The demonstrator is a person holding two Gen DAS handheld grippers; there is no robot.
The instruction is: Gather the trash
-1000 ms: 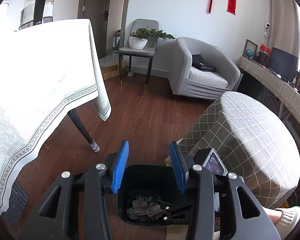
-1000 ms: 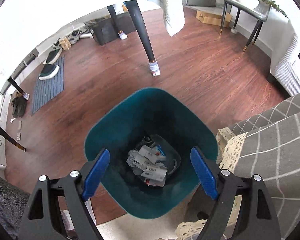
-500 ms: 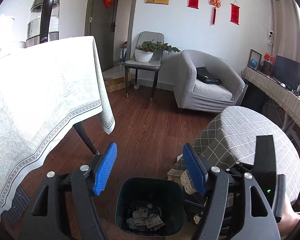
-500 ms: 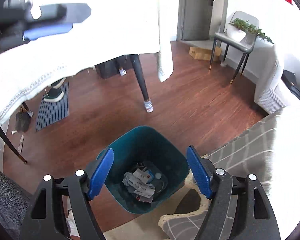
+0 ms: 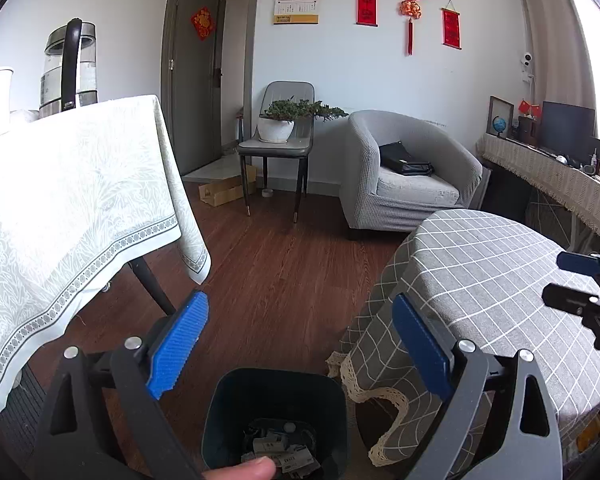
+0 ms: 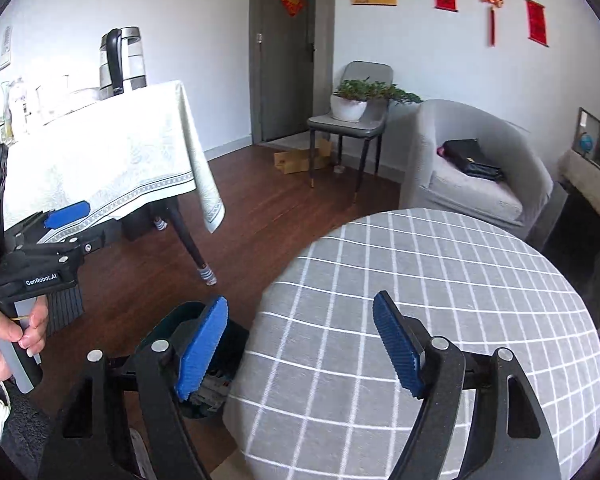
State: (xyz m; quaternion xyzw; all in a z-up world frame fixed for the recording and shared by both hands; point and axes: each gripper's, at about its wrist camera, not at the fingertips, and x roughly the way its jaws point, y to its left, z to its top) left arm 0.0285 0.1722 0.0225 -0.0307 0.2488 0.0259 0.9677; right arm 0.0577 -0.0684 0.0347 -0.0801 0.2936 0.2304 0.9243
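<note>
Left gripper (image 5: 300, 344): jaws opening, wide apart, nothing between blue pads; hangs above dark teal bin (image 5: 275, 420) at bottom centre of left wrist view. Bin upright on wood floor (image 5: 276, 272), just beside round bench w/ grey checked cloth (image 5: 492, 280); lace hem of cloth touching or nearly touching bin's right wall, can't tell which. Trash (image 5: 280, 450) (crumpled paper scraps, labels) lying in bottom of bin. Fingertip (image 5: 244, 471) at bottom edge of frame, in front of bin.

Right gripper (image 6: 300, 344): jaws opening, released, empty; over near edge of round bench in right wrist view. Bin partly hidden behind its left pad, lower left of centre. Hand (image 6: 8, 344) at left edge gripping handle of left gripper.

Background: bench w/ pale patterned cloth (image 5: 68, 208) at left, kettle (image 5: 70, 68) on top; grey armchair (image 5: 404, 168) centre right w/ black bag (image 5: 404, 160) on seat; potted plant (image 5: 280, 120) on chair by door.
</note>
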